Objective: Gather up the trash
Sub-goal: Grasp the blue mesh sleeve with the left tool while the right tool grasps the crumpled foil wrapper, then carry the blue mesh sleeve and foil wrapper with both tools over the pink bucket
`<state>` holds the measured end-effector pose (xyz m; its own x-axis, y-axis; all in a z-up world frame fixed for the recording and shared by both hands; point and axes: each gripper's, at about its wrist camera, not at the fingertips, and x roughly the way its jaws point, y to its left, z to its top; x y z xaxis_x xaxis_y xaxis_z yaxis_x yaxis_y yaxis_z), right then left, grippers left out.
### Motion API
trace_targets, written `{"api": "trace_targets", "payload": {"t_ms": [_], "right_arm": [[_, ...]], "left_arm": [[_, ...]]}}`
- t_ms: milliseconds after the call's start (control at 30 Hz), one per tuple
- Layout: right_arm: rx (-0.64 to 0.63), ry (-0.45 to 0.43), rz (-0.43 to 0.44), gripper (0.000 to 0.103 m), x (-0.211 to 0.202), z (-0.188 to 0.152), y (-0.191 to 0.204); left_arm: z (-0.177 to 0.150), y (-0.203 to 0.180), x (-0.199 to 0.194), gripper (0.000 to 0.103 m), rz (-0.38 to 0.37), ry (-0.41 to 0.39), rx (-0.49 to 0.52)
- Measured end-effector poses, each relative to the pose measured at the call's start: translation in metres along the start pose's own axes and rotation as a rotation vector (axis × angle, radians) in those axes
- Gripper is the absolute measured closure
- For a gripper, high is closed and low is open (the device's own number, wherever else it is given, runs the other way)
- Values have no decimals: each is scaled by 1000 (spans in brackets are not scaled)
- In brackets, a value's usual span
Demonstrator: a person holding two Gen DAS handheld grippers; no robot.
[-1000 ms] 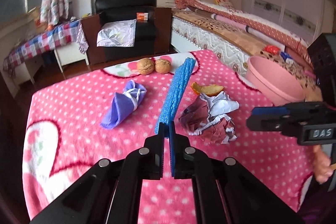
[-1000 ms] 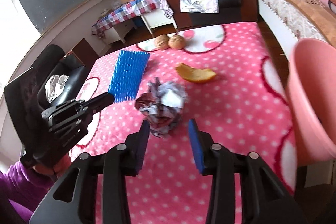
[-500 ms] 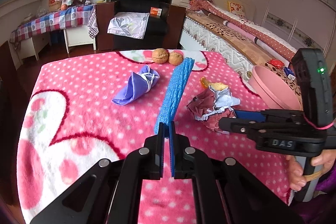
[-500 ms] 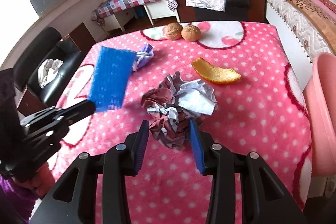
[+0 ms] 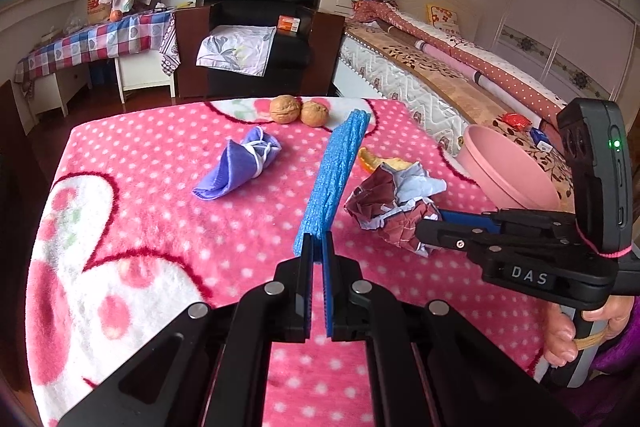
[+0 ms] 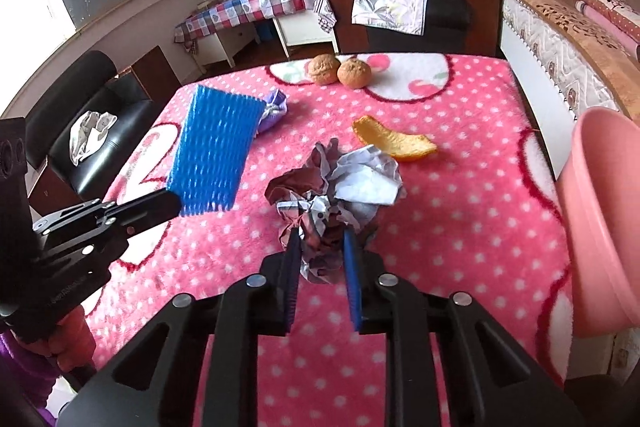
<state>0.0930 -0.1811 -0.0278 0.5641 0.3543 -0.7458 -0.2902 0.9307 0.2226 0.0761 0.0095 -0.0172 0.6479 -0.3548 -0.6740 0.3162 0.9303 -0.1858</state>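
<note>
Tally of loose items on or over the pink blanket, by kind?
Walnuts: 2
Blue foam net: 1
Crumpled paper wad: 1
Orange peel: 1
Purple cloth bundle: 1
Total: 6

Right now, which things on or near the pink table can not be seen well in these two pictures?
- Pink basin: right wrist view, cut by the right edge; its inside is hidden.
- Purple cloth bundle: right wrist view, mostly behind the blue foam net.
- Orange peel: left wrist view, partly behind the crumpled paper.
- Crumpled paper's underside: right wrist view, covered by the closing right hand-held gripper.
</note>
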Motion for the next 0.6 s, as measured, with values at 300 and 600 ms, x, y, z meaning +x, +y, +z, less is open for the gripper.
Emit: {"api": "trace_targets", "payload": {"t_ms": [300,600], "right_arm": [[51,-76,-11,83,-33,-2,-18],[131,-132,-55,83,-61,-10,-51]], "left_arm": [[7,-20,-3,99,-21,-13,14],[17,-49,6,100,-54,-7,41]]}}
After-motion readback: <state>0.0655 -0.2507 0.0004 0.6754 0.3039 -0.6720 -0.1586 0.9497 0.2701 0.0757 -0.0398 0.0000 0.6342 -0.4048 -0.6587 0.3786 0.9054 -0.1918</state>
